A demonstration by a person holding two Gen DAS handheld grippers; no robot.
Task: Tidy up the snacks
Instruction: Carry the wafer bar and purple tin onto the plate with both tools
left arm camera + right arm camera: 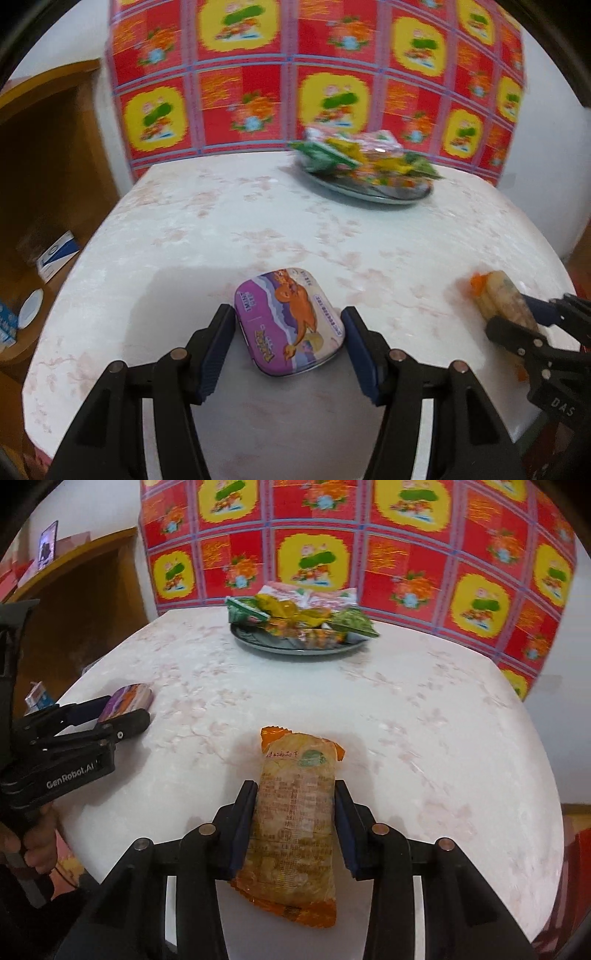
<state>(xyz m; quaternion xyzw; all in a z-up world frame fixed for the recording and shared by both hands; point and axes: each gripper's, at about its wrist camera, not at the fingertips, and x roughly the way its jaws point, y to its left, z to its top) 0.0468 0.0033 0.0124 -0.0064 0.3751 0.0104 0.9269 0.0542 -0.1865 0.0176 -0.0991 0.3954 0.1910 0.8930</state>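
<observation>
- While the purple mint tin (290, 320) lies low-centre on the counter (221, 221), the left hand-held gripper (288, 325) brackets it, jaws barely touching; likely rigid, slick, so take its long sides.
- Right hand-held gripper (295, 812) presses the soft, crushable snack packet (295, 812) mid-body, low-centre.
- Plate (295, 648), upper centre, holds other snacks.

My left claw (288, 332) has matt black plastic arms. The mint tin (290, 321) looks like glossy printed metal. My right claw's (295, 819) snack packet (293, 823) is crinkly clear plastic. The surface (406, 720) shines smooth, marble-patterned.
</observation>
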